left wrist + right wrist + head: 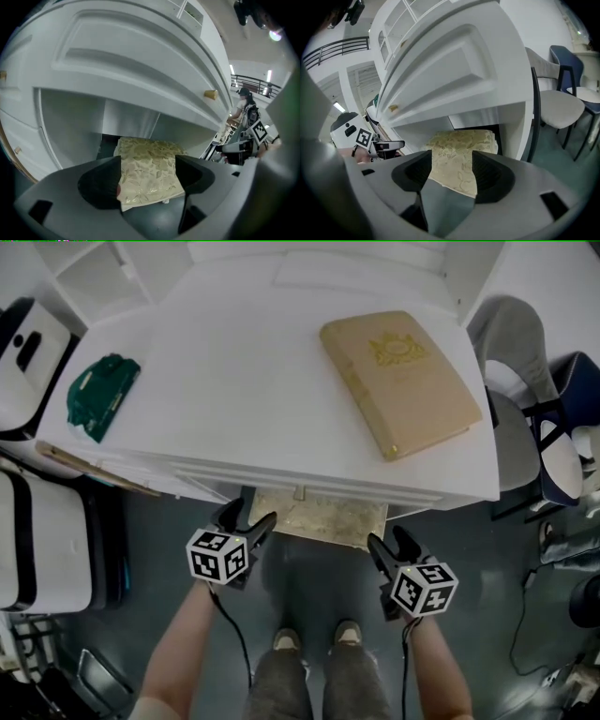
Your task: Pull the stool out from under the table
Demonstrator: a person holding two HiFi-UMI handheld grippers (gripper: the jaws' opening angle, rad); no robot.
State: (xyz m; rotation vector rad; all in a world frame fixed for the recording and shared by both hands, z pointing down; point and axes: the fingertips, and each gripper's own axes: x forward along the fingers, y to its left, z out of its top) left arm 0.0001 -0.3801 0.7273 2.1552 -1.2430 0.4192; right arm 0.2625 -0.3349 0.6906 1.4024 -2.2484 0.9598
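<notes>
A stool with a beige, leaf-patterned cushion sits tucked under the white table; only its front strip shows past the table's edge. My left gripper hangs open just in front of the cushion's left front corner. My right gripper is open by the right front corner. In the left gripper view the cushion appears in the gap of the left gripper, with neither pad pressing on it. In the right gripper view the cushion likewise lies beyond the open right gripper.
A tan book and a green packet lie on the tabletop. A grey chair stands right of the table, a white unit to the left. The person's feet stand on the dark floor before the stool.
</notes>
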